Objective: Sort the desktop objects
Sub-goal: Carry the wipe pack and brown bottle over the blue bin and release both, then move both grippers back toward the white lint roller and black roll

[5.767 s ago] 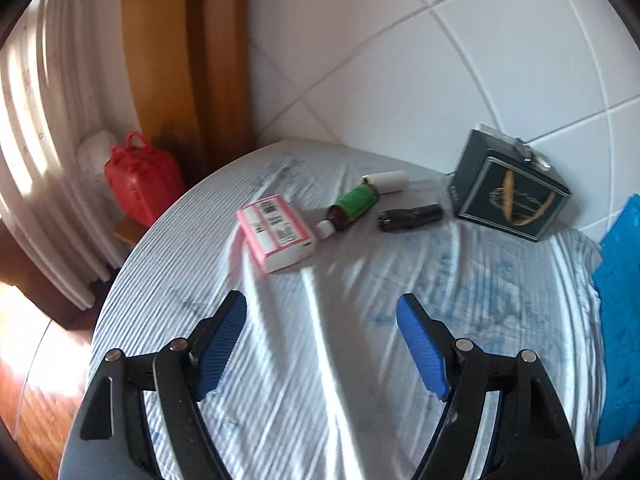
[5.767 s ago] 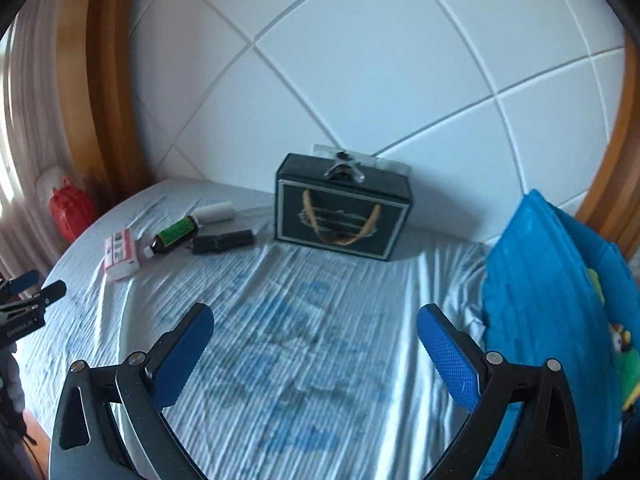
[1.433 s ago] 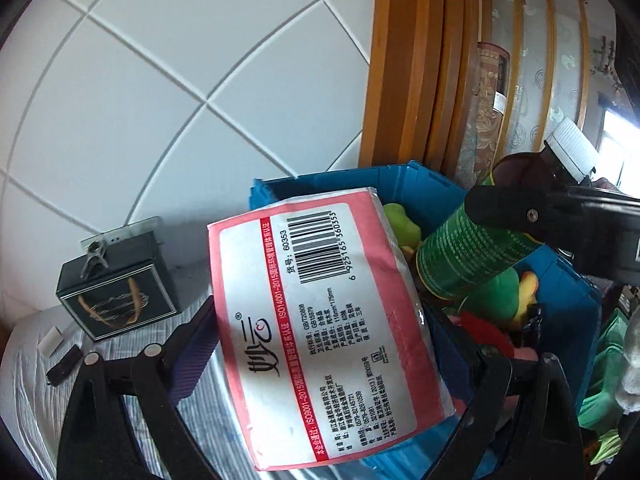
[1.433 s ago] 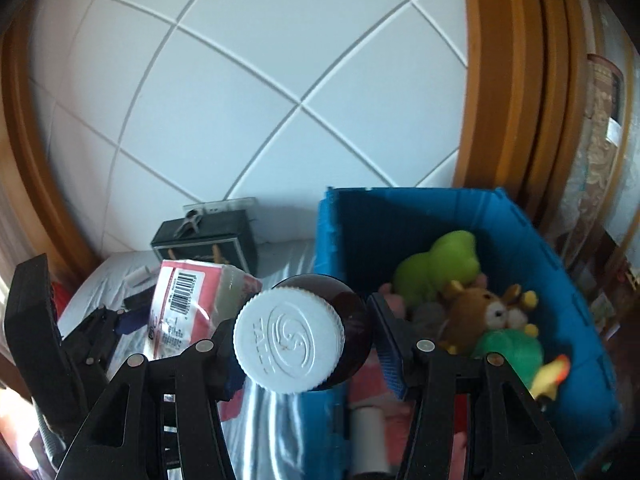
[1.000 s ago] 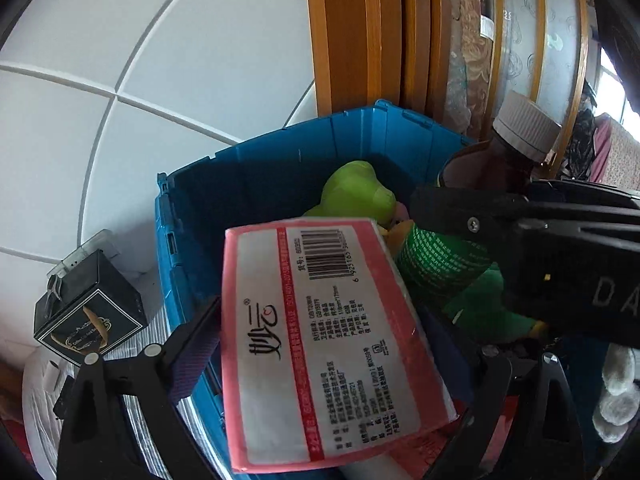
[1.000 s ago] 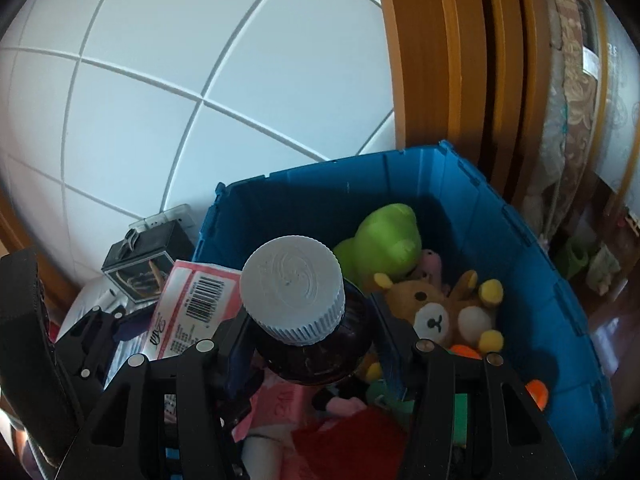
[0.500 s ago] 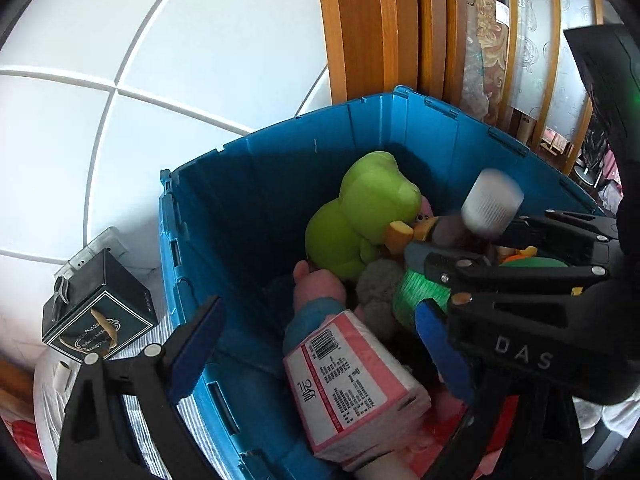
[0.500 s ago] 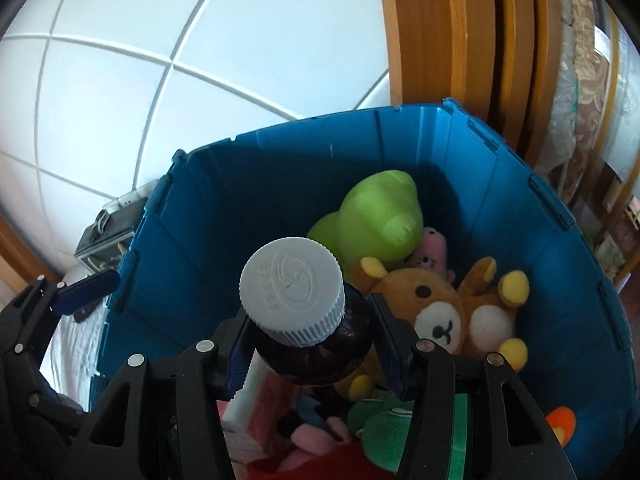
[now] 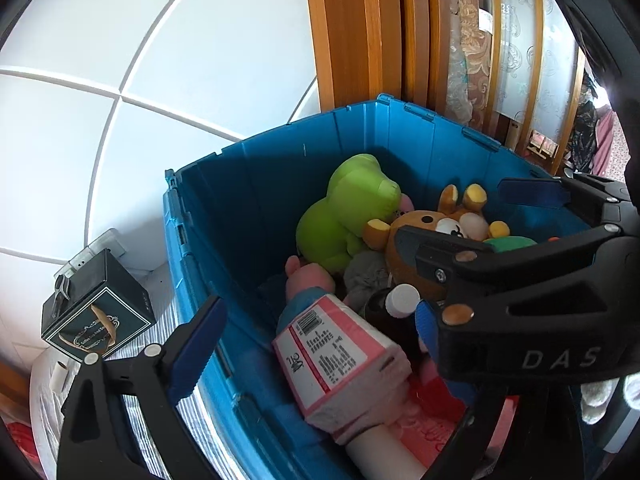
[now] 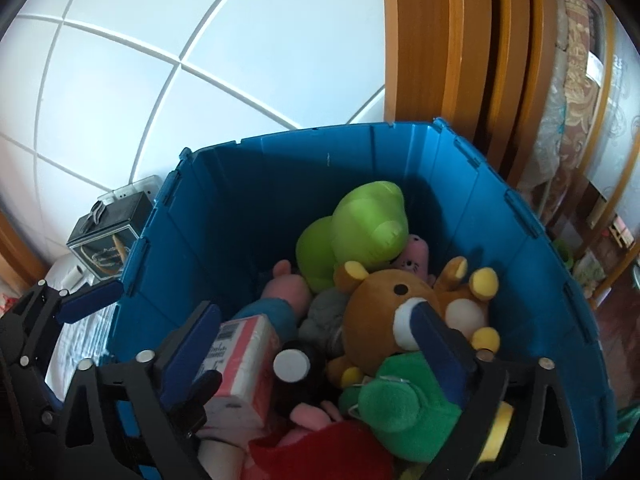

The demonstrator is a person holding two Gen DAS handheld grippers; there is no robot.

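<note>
With both grippers, left [image 9: 316,332] and right [image 10: 316,328], spread and empty, I judge the drop done: tissue pack [image 9: 340,350] and bottle [image 10: 294,368] lie low-centre in the blue bin [image 10: 280,184]. Next I'd fetch the roll [image 10: 73,276], lower left.

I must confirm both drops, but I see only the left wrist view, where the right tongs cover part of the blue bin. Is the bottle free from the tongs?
Observer: Yes. In the right wrist view the right tongs are open, and the bottle lies below, clear of both fingers.
Operator: What is beside it?
Observer: The pink pack lies on one side and the brown bear on the other.
Operator: What do the tongs hide from me?
Observer: A whole green plush lies in front of the bear; your view shows only its edge.
</note>
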